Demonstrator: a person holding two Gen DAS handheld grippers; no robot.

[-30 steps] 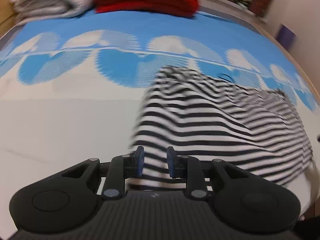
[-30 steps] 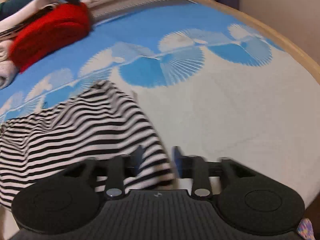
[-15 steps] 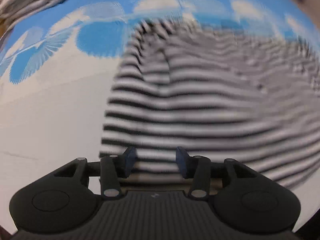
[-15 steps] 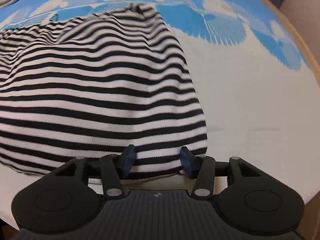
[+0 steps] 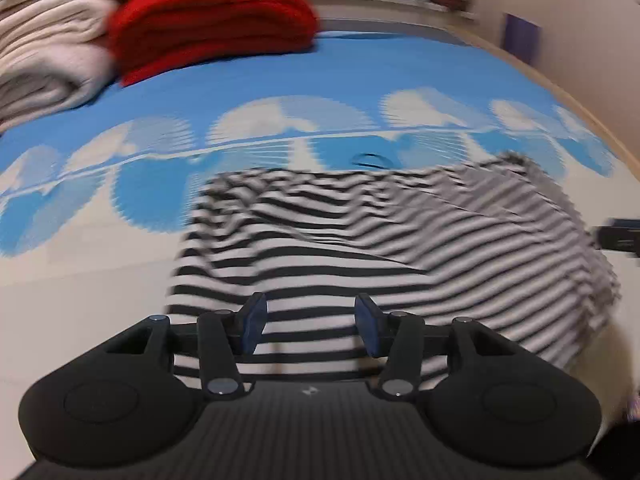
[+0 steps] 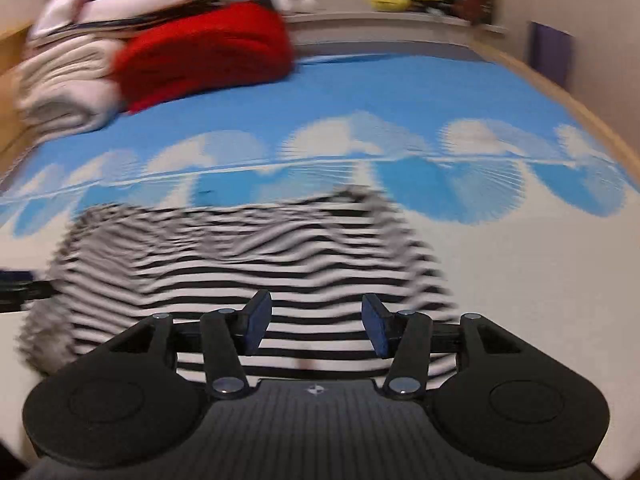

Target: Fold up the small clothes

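A black-and-white striped garment [image 5: 360,248] lies spread on the bed, also in the right wrist view [image 6: 248,264]. My left gripper [image 5: 308,324] is open over the garment's near left edge, its blue pads apart with striped cloth showing between them. My right gripper [image 6: 316,326] is open over the garment's near right edge, holding nothing. The tip of the right gripper shows at the right edge of the left wrist view [image 5: 618,236]. Both views are blurred by motion.
The bed cover [image 5: 340,76] is blue at the back with white fan shapes, white in front. A folded red blanket [image 5: 208,24] and cream blankets [image 5: 44,60] are stacked at the back left. A wooden bed rim [image 6: 568,92] runs along the right.
Both grippers opened wider and let go of the garment's near edge. Both views tilted down onto the garment, then lifted back up so the blankets show again.
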